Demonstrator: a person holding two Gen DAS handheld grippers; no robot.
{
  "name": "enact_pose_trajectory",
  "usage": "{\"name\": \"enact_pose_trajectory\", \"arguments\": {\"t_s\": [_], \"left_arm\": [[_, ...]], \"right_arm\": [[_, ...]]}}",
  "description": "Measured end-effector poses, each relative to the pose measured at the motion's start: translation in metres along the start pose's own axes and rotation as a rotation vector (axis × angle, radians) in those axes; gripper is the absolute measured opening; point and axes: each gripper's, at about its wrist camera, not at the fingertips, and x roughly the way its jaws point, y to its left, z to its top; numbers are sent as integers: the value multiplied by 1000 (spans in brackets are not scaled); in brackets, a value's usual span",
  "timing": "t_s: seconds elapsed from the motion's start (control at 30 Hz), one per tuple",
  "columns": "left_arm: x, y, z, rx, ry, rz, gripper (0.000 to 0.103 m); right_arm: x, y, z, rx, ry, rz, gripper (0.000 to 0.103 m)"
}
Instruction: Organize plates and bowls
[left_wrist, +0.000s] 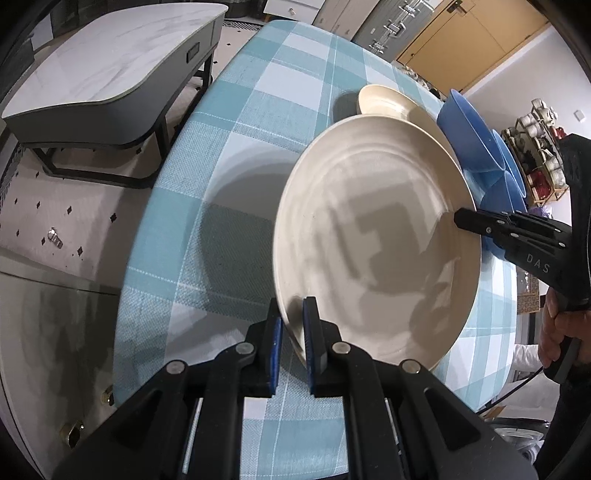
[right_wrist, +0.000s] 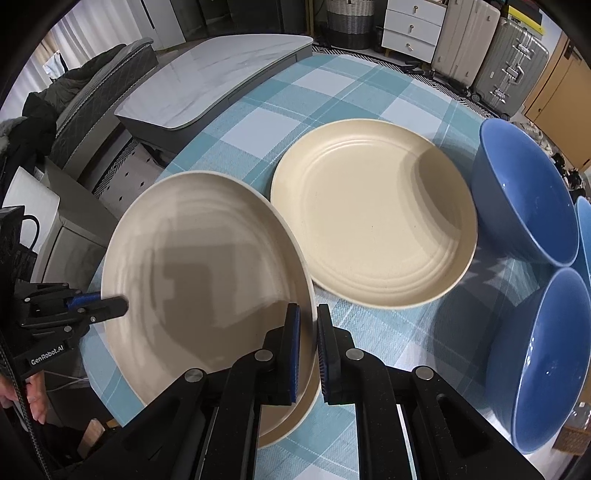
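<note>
A cream plate (left_wrist: 376, 236) is held tilted above the checked table, over another cream plate whose rim shows under it in the right wrist view (right_wrist: 295, 421). My left gripper (left_wrist: 293, 332) is shut on the held plate's near rim. My right gripper (right_wrist: 308, 350) is shut on its opposite rim (right_wrist: 207, 269); it shows in the left wrist view (left_wrist: 465, 218) too. A second cream plate (right_wrist: 373, 214) lies flat farther back. Three blue bowls (right_wrist: 524, 192) (right_wrist: 543, 354) stand to its right, one cut by the frame edge.
The table carries a blue and white checked cloth (right_wrist: 388, 332). A low marble-topped table (left_wrist: 99, 70) stands beyond its edge. Suitcases (right_wrist: 509, 70) and white drawers (right_wrist: 413, 26) line the far wall. A rack of cups (left_wrist: 535, 147) stands behind the bowls.
</note>
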Motion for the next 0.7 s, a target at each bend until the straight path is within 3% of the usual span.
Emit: {"name": "enact_pose_trajectory", "arguments": {"t_s": [0.7], "left_arm": [[4, -19, -18, 90, -27, 101, 10]], "right_arm": [[8, -2, -25, 15, 10, 10, 8]]}}
